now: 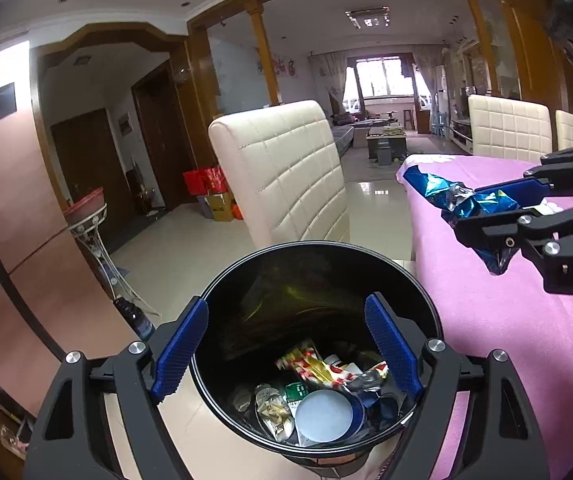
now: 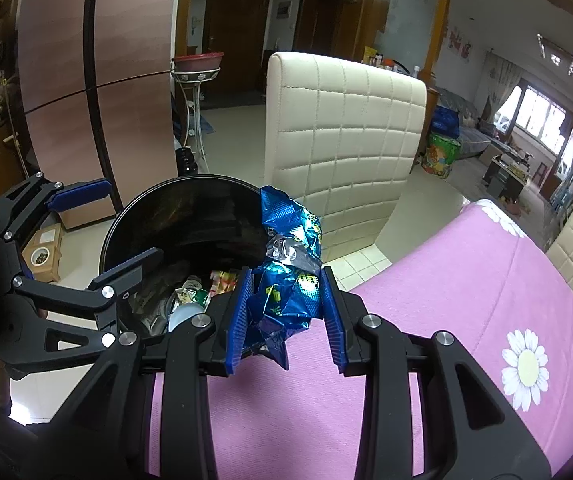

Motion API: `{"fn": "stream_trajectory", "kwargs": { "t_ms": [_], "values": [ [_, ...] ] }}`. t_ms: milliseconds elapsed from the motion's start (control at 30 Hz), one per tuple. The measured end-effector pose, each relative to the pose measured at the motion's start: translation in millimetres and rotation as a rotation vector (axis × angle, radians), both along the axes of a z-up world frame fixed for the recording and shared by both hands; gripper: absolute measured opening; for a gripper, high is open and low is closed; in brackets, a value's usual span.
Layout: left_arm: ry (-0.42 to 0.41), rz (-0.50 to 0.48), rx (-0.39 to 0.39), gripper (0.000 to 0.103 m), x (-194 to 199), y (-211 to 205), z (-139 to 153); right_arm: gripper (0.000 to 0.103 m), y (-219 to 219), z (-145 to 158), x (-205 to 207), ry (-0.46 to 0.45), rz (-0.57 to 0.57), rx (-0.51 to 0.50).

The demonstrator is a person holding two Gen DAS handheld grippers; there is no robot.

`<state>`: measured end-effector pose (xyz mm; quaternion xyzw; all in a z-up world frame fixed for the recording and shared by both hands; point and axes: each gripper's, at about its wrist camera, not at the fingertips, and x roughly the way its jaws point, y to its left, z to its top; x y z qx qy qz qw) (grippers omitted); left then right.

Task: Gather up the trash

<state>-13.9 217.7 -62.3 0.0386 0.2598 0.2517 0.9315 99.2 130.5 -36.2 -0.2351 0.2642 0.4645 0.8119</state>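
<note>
Blue foil wrapper [image 2: 286, 280] stayed out: right gripper [image 2: 286, 308] clamped it beside bin [image 1: 226, 280], awaiting drop; left gripper [image 1: 286, 344] fingers gaped empty above.

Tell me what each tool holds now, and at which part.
The right tool grips the crumpled blue foil snack wrapper near its lower end. The left tool, open above the black round bin, holds nothing.

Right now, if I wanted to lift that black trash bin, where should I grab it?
Probably the rim. The black trash bin stands upright and open beside the table with the pink cloth, and its round body looks too wide for the fingers. Come down from above with one finger inside and one outside, on the side away from the table, where the rim is free.
</note>
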Motion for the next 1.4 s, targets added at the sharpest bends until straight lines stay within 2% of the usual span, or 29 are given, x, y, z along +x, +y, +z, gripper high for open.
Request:
{"fn": "stream_trajectory", "kwargs": {
  "t_ms": [733,767,800,833,867,1067,1167,1267,1400],
  "values": [
    [0.015,0.084,-0.046,0.079,-10.1,24.5,-6.7,0.038,30.9,-6.2,-1.2,0.056,0.056,-0.014],
    [0.015,0.088,-0.050,0.079,-10.7,26.1,-7.4,0.050,31.4,-6.0,1.0,0.059,0.048,-0.010],
    [0.017,0.094,-0.054,0.079,-11.0,26.8,-7.7,0.070,30.8,-5.1,1.9,0.050,0.035,0.001],
    [0.018,0.096,-0.058,0.079,-11.1,27.3,-7.9,0.077,29.2,-3.3,2.4,0.039,0.020,0.021],
    [0.018,0.096,-0.061,0.079,-11.2,27.5,-8.0,0.080,25.9,-1.7,3.2,0.033,0.016,0.038],
    [0.024,0.097,-0.040,0.079,-7.4,20.9,-8.1,0.078,16.0,-6.2,5.6,0.009,-0.023,0.010],
    [0.031,0.083,-0.036,0.079,-3.7,17.3,-7.5,0.080,9.1,-7.3,7.9,0.005,-0.048,0.009],
    [0.034,0.077,-0.028,0.079,-1.6,14.4,-6.6,0.087,4.4,-7.3,9.5,0.004,-0.061,0.010],
    [0.034,0.073,-0.031,0.079,1.7,13.3,-5.7,0.088,-0.4,-7.2,10.7,-0.006,-0.071,0.009]
  ]
}}
